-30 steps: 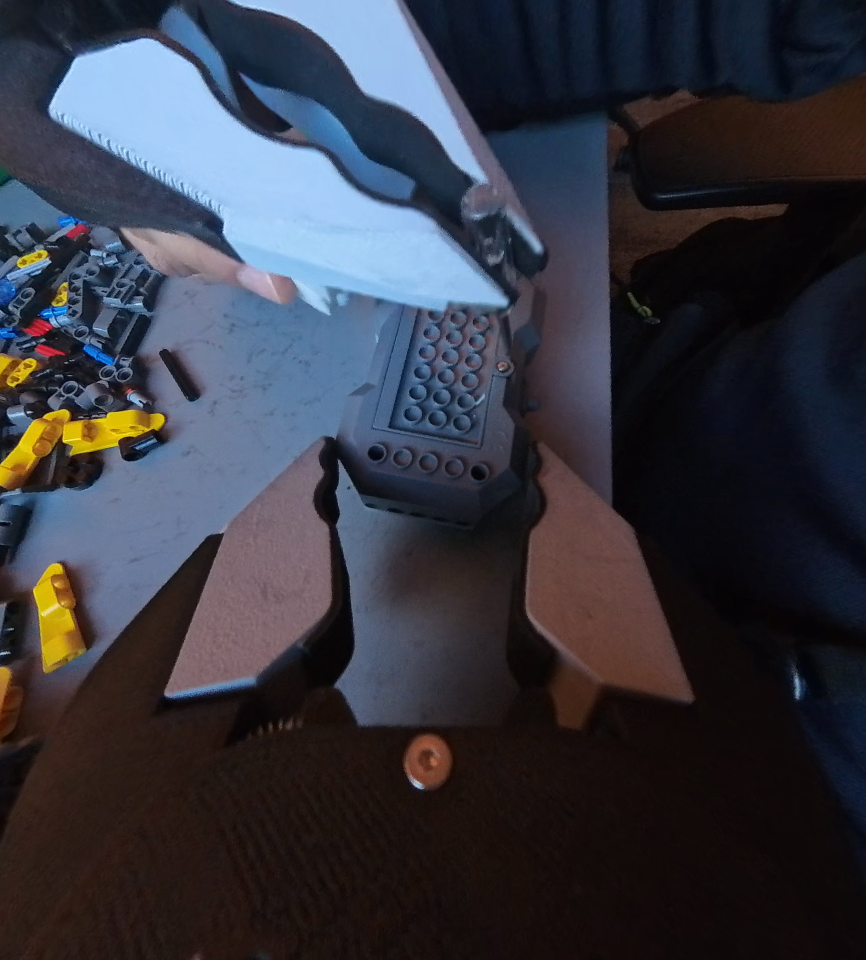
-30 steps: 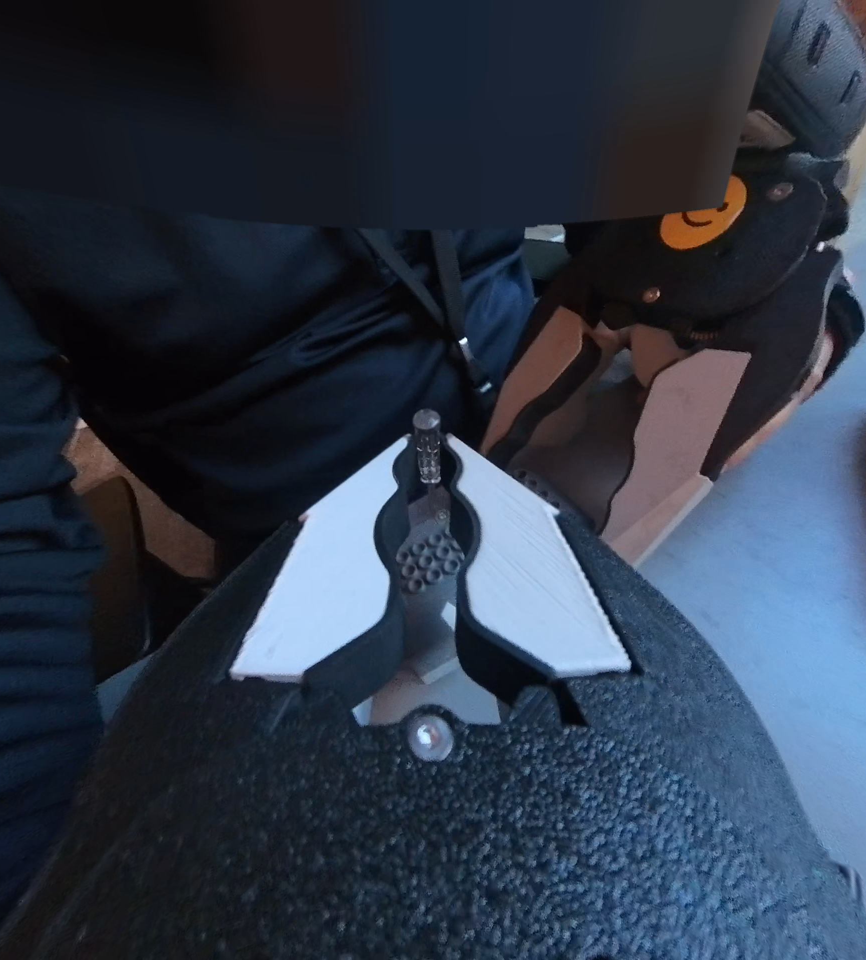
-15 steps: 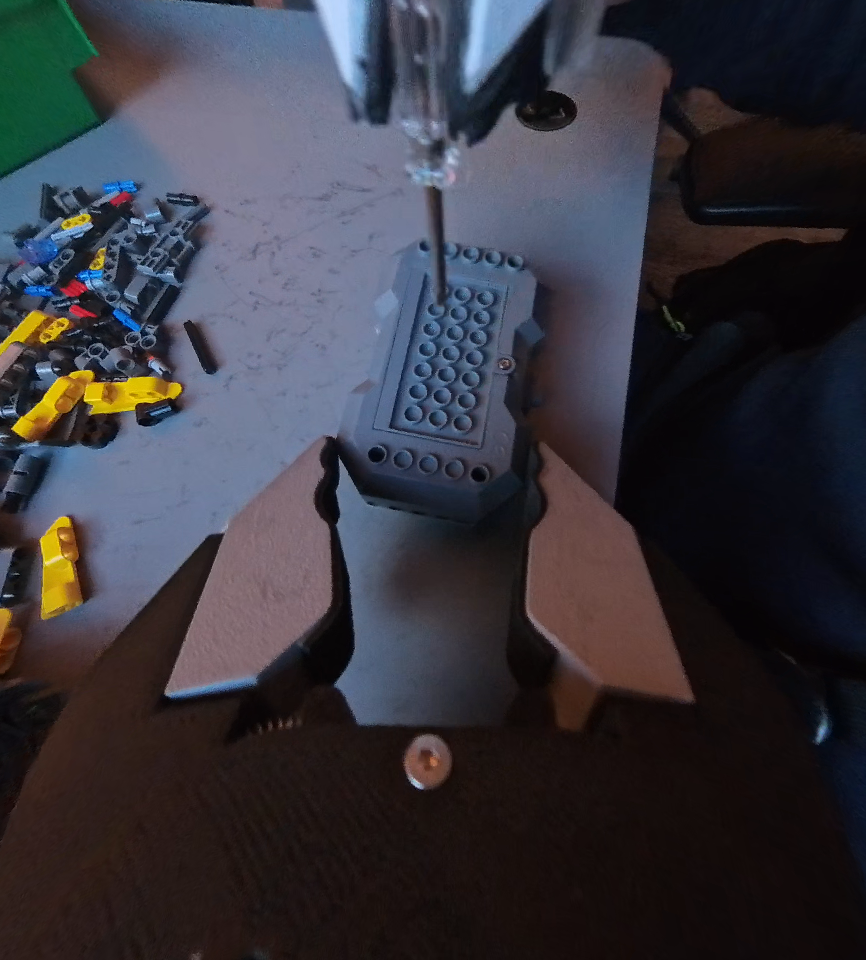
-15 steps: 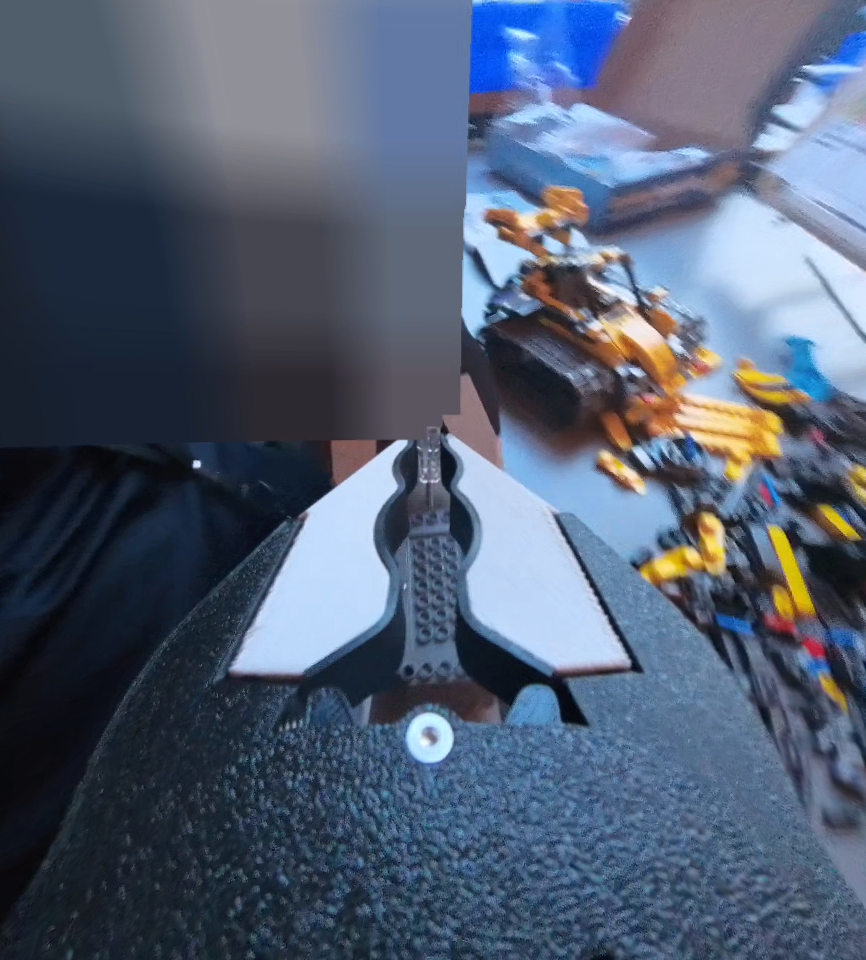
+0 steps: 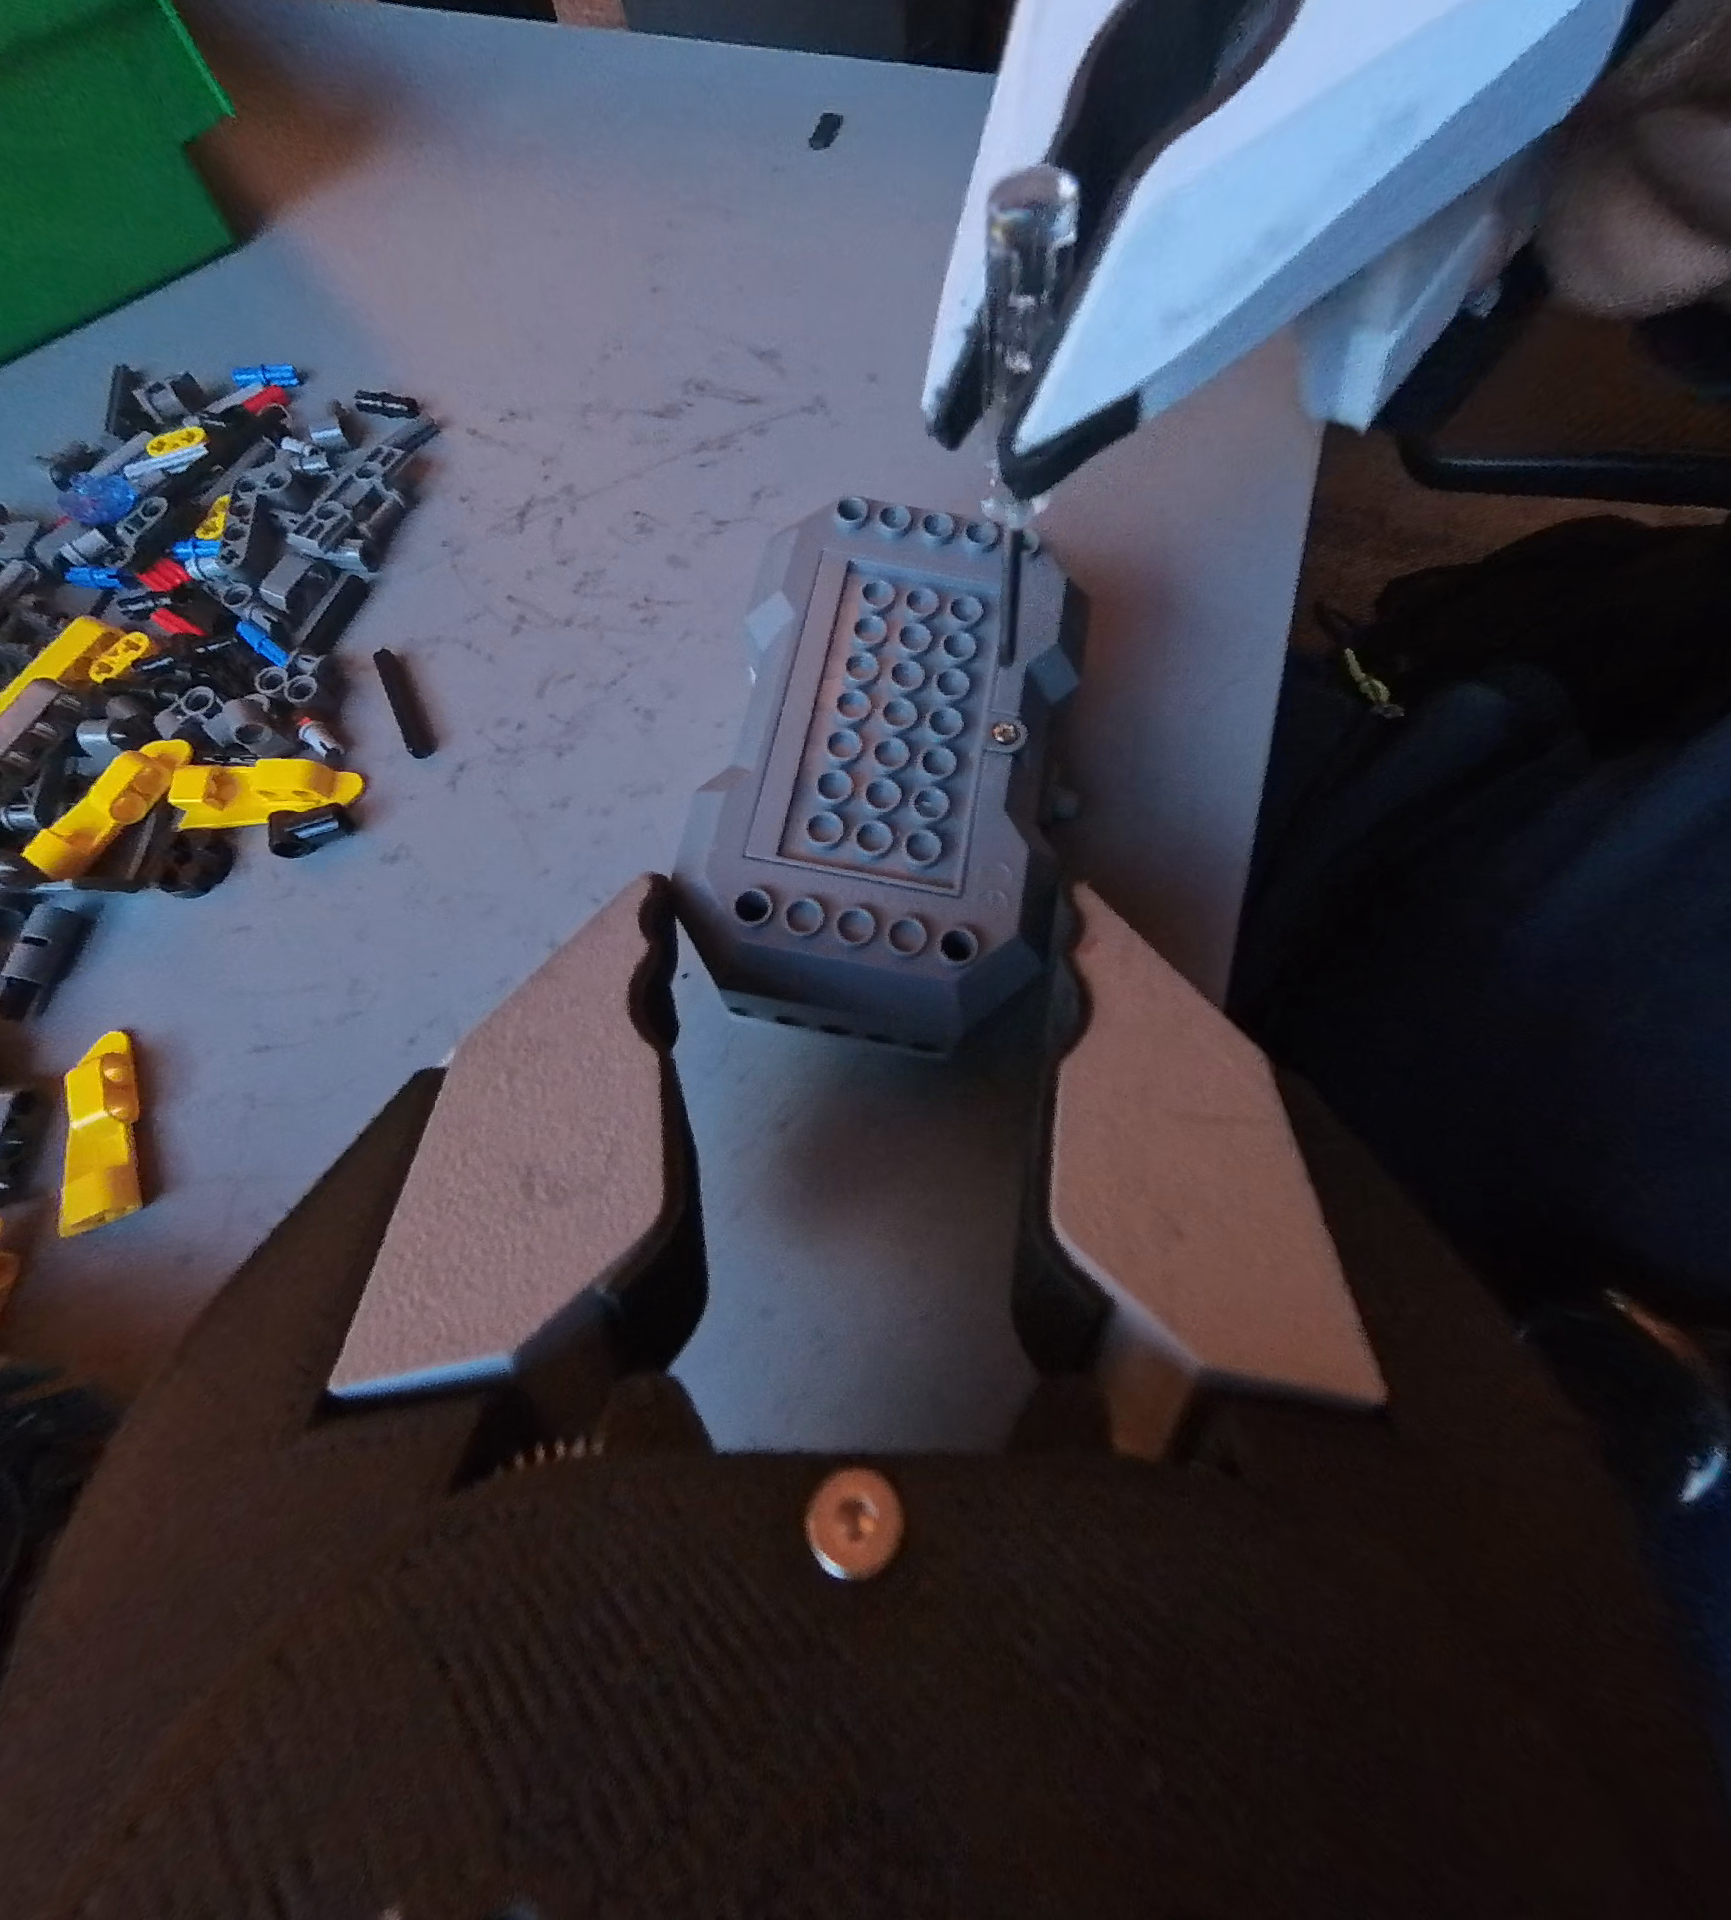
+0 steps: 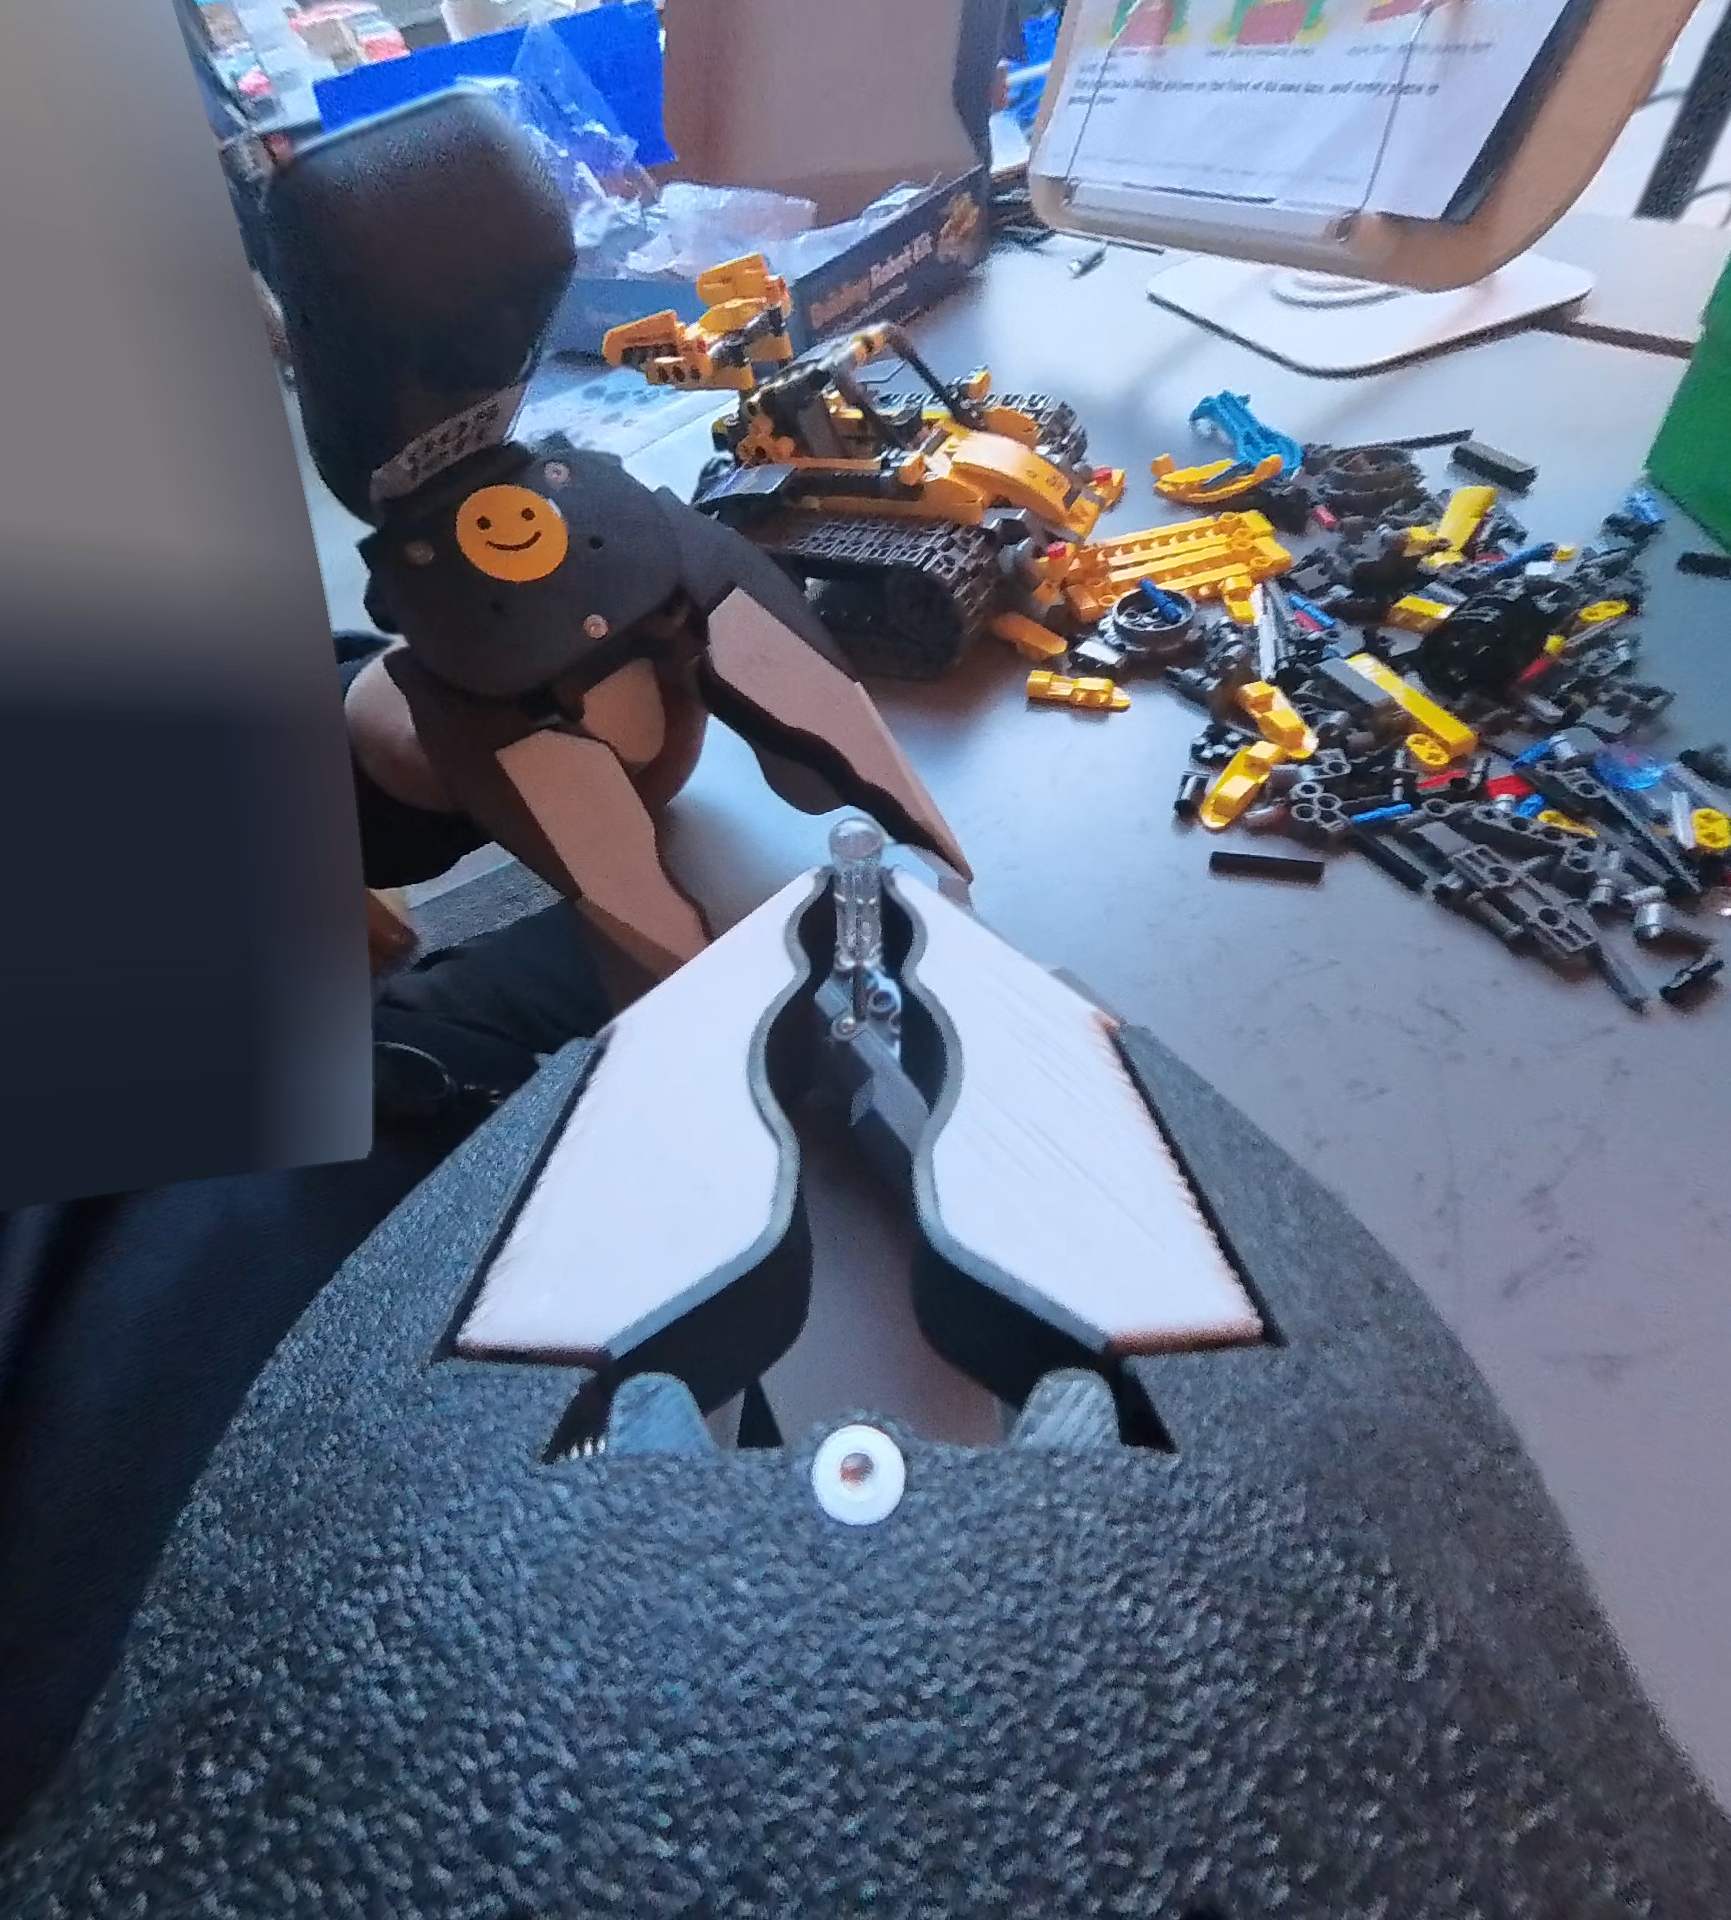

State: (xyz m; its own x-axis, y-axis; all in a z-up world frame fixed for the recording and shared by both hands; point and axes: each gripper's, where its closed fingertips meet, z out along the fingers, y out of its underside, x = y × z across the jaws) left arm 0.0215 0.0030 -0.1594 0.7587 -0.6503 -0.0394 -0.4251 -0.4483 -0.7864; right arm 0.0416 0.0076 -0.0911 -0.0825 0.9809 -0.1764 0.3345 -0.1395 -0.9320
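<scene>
My left gripper (image 5: 861, 909) is shut on the near end of a grey studded box (image 5: 892, 748) and holds it just over the grey table (image 5: 580, 312). A small screw (image 5: 1008, 734) sits on the box's right rim. My right gripper (image 5: 986, 436) comes down from the upper right, shut on a small screwdriver with a clear handle (image 5: 1022, 270). Its thin shaft (image 5: 1009, 613) rests along the box's far right rim, above the screw. In the right wrist view the right gripper (image 6: 856, 899) pinches the clear handle (image 6: 853, 883), with the left gripper's fingers (image 6: 612, 831) just beyond.
A pile of loose yellow, black and grey bricks (image 5: 113, 675) lies left, with a black pin (image 5: 404, 701) beside it. A green bin (image 5: 30, 177) stands far left. The table edge (image 5: 1266, 727) runs close on the right. A yellow tracked model (image 6: 902, 520) and a page stand (image 6: 1308, 135) stand behind. The left gripper's tips are roughly 7 cm from the right gripper's.
The right gripper swung the screwdriver from over the box's stud field to its far right rim and now comes in from the upper right. The left gripper kept its hold on the box.
</scene>
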